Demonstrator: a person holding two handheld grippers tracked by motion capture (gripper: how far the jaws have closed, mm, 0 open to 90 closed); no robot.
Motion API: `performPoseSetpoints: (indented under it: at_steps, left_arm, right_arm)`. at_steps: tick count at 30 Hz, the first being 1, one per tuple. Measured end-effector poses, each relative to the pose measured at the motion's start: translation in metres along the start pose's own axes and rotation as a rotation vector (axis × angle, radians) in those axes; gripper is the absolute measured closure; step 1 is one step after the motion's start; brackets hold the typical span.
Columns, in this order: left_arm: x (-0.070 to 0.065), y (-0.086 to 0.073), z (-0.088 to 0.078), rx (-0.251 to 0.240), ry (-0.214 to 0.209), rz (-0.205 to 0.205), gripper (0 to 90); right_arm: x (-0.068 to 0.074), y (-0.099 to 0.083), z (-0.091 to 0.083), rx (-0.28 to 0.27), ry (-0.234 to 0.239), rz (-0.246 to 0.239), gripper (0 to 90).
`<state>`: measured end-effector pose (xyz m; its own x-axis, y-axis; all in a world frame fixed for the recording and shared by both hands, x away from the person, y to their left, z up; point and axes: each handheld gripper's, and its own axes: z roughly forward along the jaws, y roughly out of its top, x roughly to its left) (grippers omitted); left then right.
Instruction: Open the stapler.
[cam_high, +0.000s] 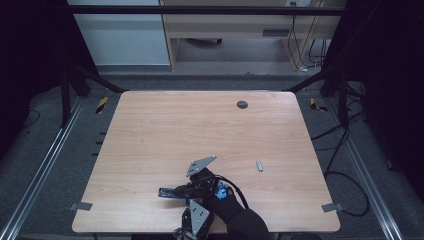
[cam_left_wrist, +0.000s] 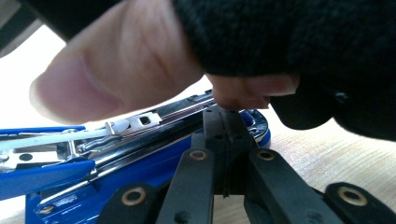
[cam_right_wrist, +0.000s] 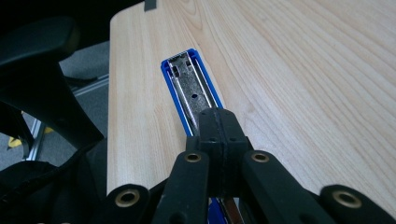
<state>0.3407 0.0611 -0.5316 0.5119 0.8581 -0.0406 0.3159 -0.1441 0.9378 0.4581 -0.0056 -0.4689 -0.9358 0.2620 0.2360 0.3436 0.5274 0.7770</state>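
Blue stapler (cam_high: 172, 191) lies swung open on the light wood-grain table (cam_high: 165, 125), close to the near edge, a bit left of that edge's middle. Glossy blue plastic shell, bright metal staple channel inside; the left gripper view shows the long silver rail with a white plastic pusher (cam_left_wrist: 122, 125) on it. Right gripper (cam_right_wrist: 219, 122): matte black jaws pressed together with nothing visible between them, tips resting over the open metal tray, which runs away from them as a narrow blue-edged trough toward the table's rounded corner. Left gripper (cam_left_wrist: 225, 122): jaws likewise pressed flat together, empty between the pads, tips right against the stapler's rounded blue hinge end; touching or just short, cannot tell. A hand (cam_left_wrist: 140, 51) in a black knit fingerless glove is above the stapler in the left gripper view, bare thumb and a fingertip showing. In the high view both grippers crowd the near edge, each topped with a grey three-cornered plate. Small grey rectangular staple block (cam_high: 260, 165) sits apart, toward the right edge. Dark round grommet (cam_high: 242, 104) near the far edge.
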Motion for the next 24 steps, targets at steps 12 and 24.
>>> performPoseSetpoints:
  at_steps: [12, 24]
  left_arm:
    - [0.0003, 0.0002, 0.0001, 0.001, -0.001, 0.002, 89.8]
    - [0.0005, 0.0002, 0.0, 0.001, -0.002, 0.002, 89.8]
  right_arm:
    - [0.0, 0.0021, 0.0101, 0.097, -0.025, -0.002, 90.0]
    - [-0.0011, 0.0035, 0.0103, 0.111, -0.022, 0.005, 90.0]
